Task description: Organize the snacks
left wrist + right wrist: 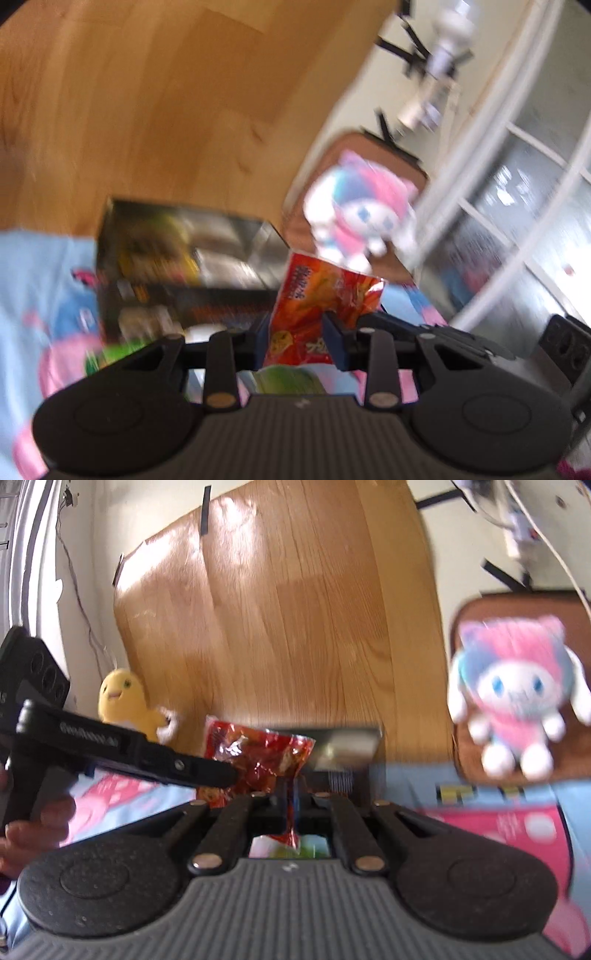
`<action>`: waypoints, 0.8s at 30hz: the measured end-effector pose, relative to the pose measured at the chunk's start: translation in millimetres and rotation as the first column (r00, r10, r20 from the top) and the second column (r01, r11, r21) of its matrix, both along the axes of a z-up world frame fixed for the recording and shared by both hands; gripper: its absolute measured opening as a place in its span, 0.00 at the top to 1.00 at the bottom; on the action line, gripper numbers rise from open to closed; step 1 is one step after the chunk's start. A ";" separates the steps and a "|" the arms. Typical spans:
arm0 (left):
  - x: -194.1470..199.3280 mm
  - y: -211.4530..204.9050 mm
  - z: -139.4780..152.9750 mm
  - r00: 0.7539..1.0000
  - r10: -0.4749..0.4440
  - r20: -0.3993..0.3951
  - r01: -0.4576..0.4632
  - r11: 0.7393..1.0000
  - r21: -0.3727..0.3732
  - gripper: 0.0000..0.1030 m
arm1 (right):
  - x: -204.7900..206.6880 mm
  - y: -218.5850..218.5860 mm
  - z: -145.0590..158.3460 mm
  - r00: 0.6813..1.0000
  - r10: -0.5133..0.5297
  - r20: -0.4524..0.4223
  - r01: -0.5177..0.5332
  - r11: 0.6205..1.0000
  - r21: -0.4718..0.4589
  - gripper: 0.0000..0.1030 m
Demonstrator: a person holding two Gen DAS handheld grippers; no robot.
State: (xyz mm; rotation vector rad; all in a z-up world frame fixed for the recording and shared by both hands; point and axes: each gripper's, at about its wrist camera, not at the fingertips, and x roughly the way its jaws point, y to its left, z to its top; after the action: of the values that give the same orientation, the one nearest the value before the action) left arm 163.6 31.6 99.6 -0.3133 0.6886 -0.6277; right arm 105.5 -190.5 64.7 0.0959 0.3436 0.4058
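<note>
I am carrying the red snack bag [317, 306], my left gripper [297, 332] and right gripper [291, 801] both clamping it; next I judge it needs setting into the dark box [184, 258] at ten o'clock.

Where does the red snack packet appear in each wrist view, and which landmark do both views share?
Left wrist: red snack packet low centre, clamped between the left gripper fingers.
Right wrist: packet centre, its edge pinched in the right gripper.
Shared landmark: pink-and-white plush toy, right of the packet.

Red-orange snack bag [317, 314], yellow plush [125, 701]
</note>
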 end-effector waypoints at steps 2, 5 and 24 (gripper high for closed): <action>23.8 1.5 2.8 0.999 0.046 0.004 -0.046 0.999 -0.008 0.71 | 26.3 6.0 0.2 1.000 -0.013 0.003 0.013 1.000 -0.008 0.95; 56.4 3.6 -1.3 0.994 0.108 -0.004 -0.108 0.994 -0.009 0.71 | 61.0 12.0 -7.3 0.999 -0.033 -0.017 0.033 0.999 -0.004 0.94; -18.2 12.1 -40.7 0.995 0.101 0.011 -0.101 0.995 -0.008 0.55 | 27.8 -49.0 -48.7 0.967 -0.007 -0.254 0.066 0.972 0.225 0.72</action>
State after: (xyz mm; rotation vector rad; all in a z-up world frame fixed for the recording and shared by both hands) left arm 145.4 43.7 58.8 -0.3489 0.6555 -0.5354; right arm 133.3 -239.6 16.0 0.3843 0.5437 0.3963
